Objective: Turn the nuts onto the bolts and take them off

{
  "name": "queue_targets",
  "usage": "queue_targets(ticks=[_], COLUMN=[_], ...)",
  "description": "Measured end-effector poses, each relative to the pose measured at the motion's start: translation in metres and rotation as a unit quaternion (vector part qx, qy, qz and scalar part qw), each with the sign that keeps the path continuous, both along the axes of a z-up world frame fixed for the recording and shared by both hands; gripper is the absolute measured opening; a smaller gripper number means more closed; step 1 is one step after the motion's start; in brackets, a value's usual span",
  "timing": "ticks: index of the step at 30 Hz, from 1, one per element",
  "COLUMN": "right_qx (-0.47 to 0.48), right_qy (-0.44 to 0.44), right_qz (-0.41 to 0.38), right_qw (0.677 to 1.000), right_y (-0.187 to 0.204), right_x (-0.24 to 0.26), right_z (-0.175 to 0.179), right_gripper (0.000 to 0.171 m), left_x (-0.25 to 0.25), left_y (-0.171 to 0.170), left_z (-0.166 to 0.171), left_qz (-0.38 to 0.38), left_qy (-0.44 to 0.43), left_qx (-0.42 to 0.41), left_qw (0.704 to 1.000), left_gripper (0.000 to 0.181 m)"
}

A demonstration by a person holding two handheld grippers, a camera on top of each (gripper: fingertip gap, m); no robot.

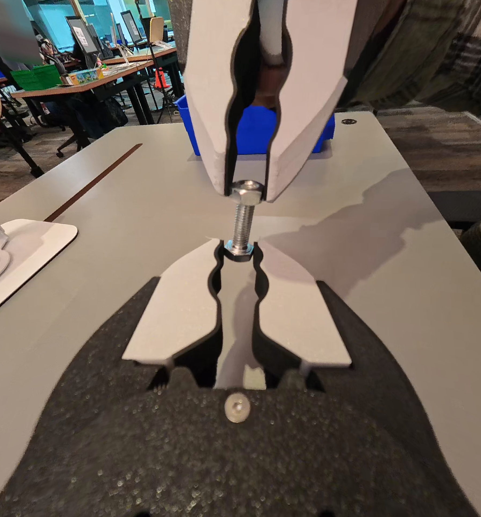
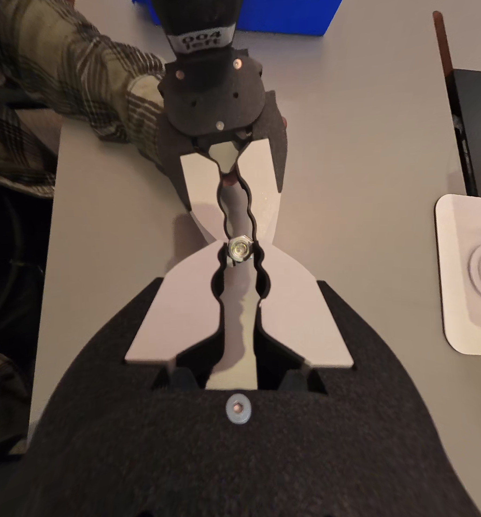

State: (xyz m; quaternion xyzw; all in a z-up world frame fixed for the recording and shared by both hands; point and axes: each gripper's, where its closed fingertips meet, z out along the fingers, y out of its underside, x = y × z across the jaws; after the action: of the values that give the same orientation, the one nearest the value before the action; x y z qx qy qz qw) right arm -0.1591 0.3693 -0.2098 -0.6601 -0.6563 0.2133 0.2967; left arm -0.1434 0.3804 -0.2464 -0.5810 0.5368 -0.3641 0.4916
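The nut (image 1: 237,249) sits pinched between the tips of the left claw (image 1: 238,249), threaded on the lower end of a silver bolt (image 1: 242,223) that stands upright above the grey counter (image 1: 149,195). In the left wrist view the bolt's thread rises from the nut to its hexagonal head, which is gripped by the tips of the right claw (image 1: 246,191) reaching down from above. Seen from the right wrist view, the right claw (image 2: 240,251) is narrowed onto the bolt head (image 2: 239,248), looking straight down its axis, with the left claw (image 2: 239,237) meeting it from the far side, held by a person in a plaid sleeve (image 2: 66,84). Farther back on the counter stands a blue bin (image 1: 257,131), and off to the side lies a white board (image 1: 29,251) with rounded corners.
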Motion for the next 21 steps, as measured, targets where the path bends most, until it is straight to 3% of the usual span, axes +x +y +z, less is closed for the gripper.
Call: queue_targets(ticks=[6, 15, 21], right_qx=[0.037, 0.071, 0.039], right_qy=[-0.067, -0.092, -0.003], right_qz=[0.059, 0.2, 0.247], right_qw=[0.995, 0.973, 0.968], right_y=[-0.005, -0.014, -0.019], right_x=[0.003, 0.006, 0.001], right_z=[-0.006, -0.009, 0.003], right_gripper=[0.017, 0.017, 0.017], left_x=[0.002, 0.004, 0.003], left_y=[-0.006, -0.019, -0.022], left_z=[-0.006, -0.008, 0.002], left_qz=[-0.022, -0.074, -0.086], left_qy=[0.018, 0.021, -0.007], left_qx=[-0.02, -0.065, -0.053], left_qw=[0.999, 0.995, 0.995], left_gripper=[0.019, 0.019, 0.019])
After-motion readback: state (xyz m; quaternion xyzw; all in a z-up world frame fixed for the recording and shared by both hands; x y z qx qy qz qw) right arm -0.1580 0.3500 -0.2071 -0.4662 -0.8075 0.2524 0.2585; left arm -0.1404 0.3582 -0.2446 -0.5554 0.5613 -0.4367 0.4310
